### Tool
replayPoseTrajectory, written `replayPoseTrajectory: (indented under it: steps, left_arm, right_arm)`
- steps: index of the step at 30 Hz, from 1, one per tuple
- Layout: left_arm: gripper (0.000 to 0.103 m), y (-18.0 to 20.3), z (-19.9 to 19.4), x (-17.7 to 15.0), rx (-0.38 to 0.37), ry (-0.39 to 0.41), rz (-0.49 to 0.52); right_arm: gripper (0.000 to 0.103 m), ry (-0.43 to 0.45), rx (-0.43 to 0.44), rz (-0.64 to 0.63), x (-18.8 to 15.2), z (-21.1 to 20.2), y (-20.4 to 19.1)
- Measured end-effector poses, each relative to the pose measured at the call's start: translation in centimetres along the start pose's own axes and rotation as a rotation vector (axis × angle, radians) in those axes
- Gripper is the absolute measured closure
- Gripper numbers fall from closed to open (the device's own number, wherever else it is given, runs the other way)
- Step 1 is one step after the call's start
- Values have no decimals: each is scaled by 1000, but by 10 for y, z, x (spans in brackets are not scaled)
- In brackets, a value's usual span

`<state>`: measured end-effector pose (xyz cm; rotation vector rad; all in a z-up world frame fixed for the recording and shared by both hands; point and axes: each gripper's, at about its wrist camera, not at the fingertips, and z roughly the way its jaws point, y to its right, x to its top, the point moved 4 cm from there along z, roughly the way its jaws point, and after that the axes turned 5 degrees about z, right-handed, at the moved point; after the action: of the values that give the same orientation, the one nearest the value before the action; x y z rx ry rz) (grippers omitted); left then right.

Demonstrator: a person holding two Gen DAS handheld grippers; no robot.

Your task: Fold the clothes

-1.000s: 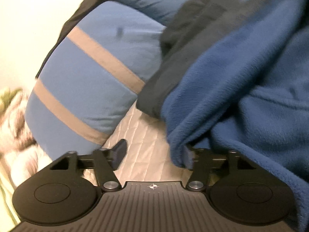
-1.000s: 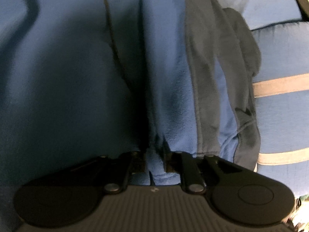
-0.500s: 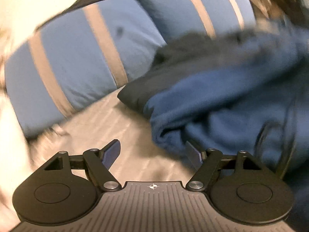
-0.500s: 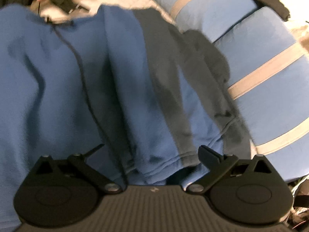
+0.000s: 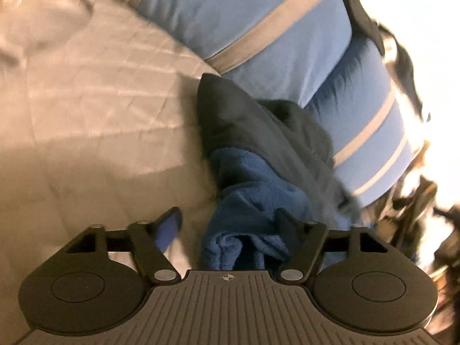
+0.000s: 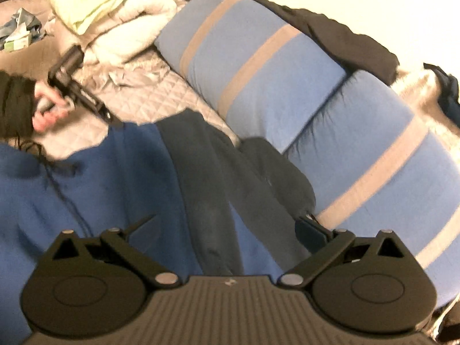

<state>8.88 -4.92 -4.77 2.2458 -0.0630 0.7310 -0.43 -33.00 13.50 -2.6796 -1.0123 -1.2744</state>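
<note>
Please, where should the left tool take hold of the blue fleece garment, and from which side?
Probably the bunched blue edge of the fleece garment, approached from the quilt side. That roll already lies between the closing fingers of the left tool, while the dark panel beyond rests against the striped pillow.

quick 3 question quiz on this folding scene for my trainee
1. True or false: the right claw is shut on the blue fleece.
2. The stripes on the pillows are: A tan, B red, C green.
3. Fill in: the fleece lies on a quilted ___.
Key: 1 false, it stands open; 2 A; 3 bed cover.
</note>
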Motion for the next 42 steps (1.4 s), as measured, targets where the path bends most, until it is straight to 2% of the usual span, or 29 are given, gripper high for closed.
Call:
replayPoseTrajectory:
  steps: [1,3,7,11,13,17,22,26,31,32,33,34,35,36,42]
  left_arm:
    - [78,-4,-1,-2,-30,-7,-27]
    - [82,-4,-5,-4,-43,4,-12]
    - [84,19,-12,-12,42,58,183]
    - [84,42,-13,-22,149,105,397]
    - [84,49,-11,-28,190,122,465]
    - [84,48,-12,-29,187,141,452]
    - [84,44,-11,-29,174,148,436]
    - [84,43,-11,-30,174,154,443]
    - [84,45,-11,-31,175,157,454]
    - [84,45,-11,-31,173,157,452]
    - [84,45,-11,-31,171,158,448]
    - [84,44,-11,-31,169,158,443]
    - [84,43,-10,-30,166,159,436]
    - [84,43,-10,-30,164,160,430]
    - [83,44,-10,-30,163,163,413]
  right_arm:
    - [0,5,7,-3,4,5,-2]
    - [0,5,17,-14,12,13,-7]
    - [0,-16,47,-6,26,39,-9]
    - [0,-29,95,53,41,69,-6]
    - [0,-30,123,104,49,86,-1]
    - [1,-60,190,243,60,129,14]
    - [8,-82,219,336,71,188,25]
    - [20,-91,250,382,71,236,26]
    - [32,-86,266,386,67,276,22]
    - [40,-89,267,389,66,280,22]
    - [62,-97,275,397,64,282,22]
    - [71,-107,287,407,63,283,22]
    - [87,-116,297,408,61,281,21]
    - [96,-116,295,399,61,277,21]
    - [99,-138,320,307,63,234,14]
